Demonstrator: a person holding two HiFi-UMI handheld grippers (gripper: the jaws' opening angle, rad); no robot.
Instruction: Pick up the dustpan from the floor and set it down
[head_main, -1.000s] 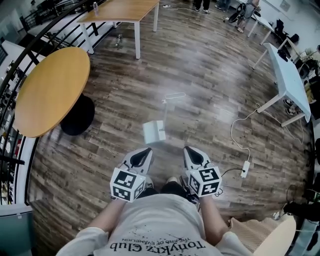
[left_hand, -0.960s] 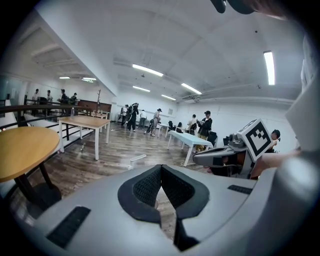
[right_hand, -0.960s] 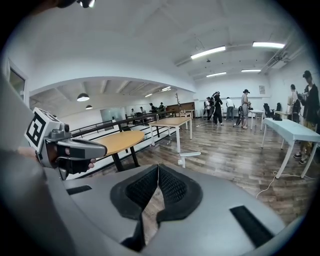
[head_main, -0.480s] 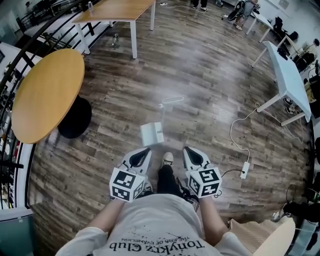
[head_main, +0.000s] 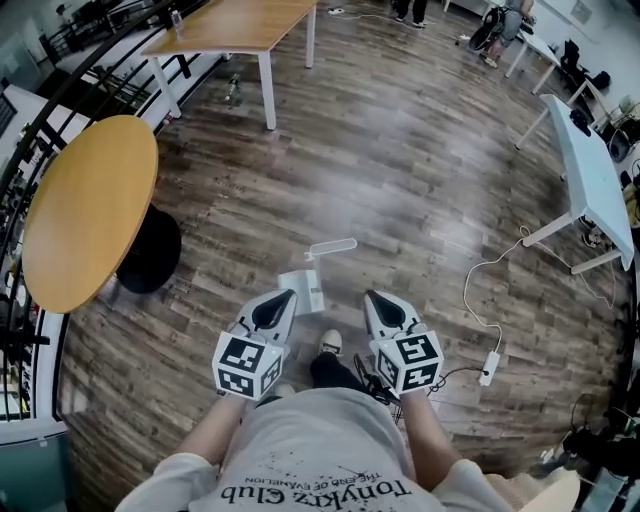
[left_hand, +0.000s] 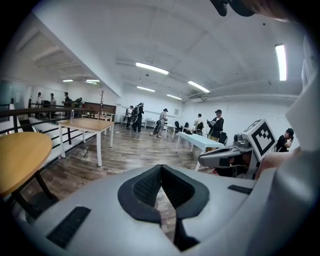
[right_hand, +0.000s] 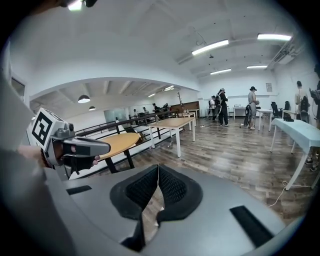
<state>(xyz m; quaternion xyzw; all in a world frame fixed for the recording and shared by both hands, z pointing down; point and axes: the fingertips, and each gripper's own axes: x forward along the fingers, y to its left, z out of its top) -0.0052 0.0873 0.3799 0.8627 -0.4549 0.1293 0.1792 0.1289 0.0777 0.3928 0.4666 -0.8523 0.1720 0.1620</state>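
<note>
The white dustpan (head_main: 303, 287) lies on the floor. It looks like light, stiff plastic, best gripped by its handle (head_main: 331, 247). The left claw (head_main: 284, 297) and right claw (head_main: 376, 297) are both clenched and empty.

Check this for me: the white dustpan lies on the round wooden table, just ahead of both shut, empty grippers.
One thing is wrong: the dustpan lies on the wood floor, not on the round table, which stands off to the left. The head view shows this. The rest holds: it is just ahead of the left gripper and the right gripper, both shut and empty.
</note>
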